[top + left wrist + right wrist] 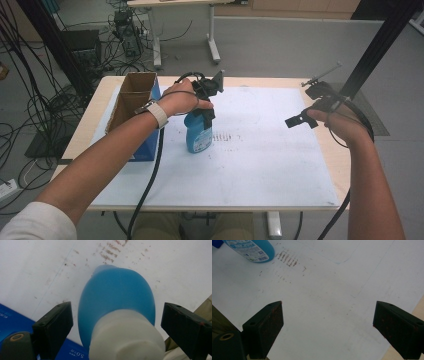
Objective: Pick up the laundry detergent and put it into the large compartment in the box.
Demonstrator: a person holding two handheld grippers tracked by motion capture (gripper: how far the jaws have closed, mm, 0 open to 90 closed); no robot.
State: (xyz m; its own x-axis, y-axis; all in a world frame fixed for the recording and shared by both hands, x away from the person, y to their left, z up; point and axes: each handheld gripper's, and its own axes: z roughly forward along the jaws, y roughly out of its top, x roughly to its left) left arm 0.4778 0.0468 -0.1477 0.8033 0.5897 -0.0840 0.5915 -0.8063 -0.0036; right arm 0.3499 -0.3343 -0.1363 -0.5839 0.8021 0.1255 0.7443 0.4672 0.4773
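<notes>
I am holding my left gripper straight above the one blue plastic bottle with a white cap, jaws apart on either side of the cap, not touching. My right gripper is hanging agape, well right of that bottle. One open cardboard box is standing just left of the bottle. The bottle is standing upright on a scuffed white mat over one pale wooden table; beyond the bottle, grey floor with cables.

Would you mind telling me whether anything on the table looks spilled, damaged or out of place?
Nothing spilled. The blue bottle stands upright beside the open cardboard box. Only reddish-brown scuff marks soil the white mat.
</notes>
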